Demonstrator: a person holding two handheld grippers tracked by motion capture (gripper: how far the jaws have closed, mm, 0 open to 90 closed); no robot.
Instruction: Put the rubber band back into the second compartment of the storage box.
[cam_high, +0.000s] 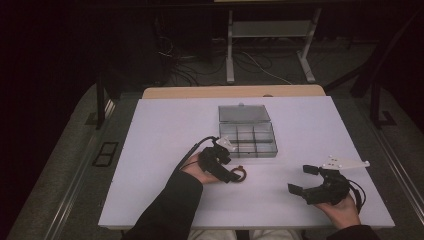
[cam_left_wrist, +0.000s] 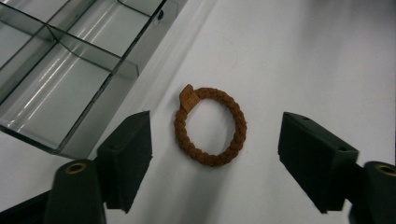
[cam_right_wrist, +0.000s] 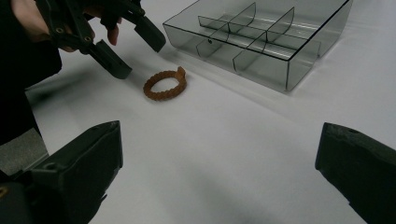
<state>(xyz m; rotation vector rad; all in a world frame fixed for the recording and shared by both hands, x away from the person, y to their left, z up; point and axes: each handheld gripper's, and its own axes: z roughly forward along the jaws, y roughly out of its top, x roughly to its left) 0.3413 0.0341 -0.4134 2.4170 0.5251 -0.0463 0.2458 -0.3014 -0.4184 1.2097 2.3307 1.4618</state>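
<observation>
Brown braided ring (cam_left_wrist: 210, 126) lying ungrasped on the white table (cam_high: 165, 130) beside the empty divider box (cam_high: 248, 138), bracketed by left gripper (cam_left_wrist: 215, 140) gaping wide, right gripper (cam_high: 303, 179) idling wide apart; lifting and boxing remaining.

Brown braided ring (cam_left_wrist: 210, 126), smoky clear box (cam_left_wrist: 60, 70), white table (cam_left_wrist: 303, 56)

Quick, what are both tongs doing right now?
Left tongs: open, empty, over the brown braided ring.
Right tongs: open, empty.

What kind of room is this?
Probably a lab or workshop: a white table in a dark room, cables on the floor behind, and a person's hand holding tongs over a brown ring.
</observation>
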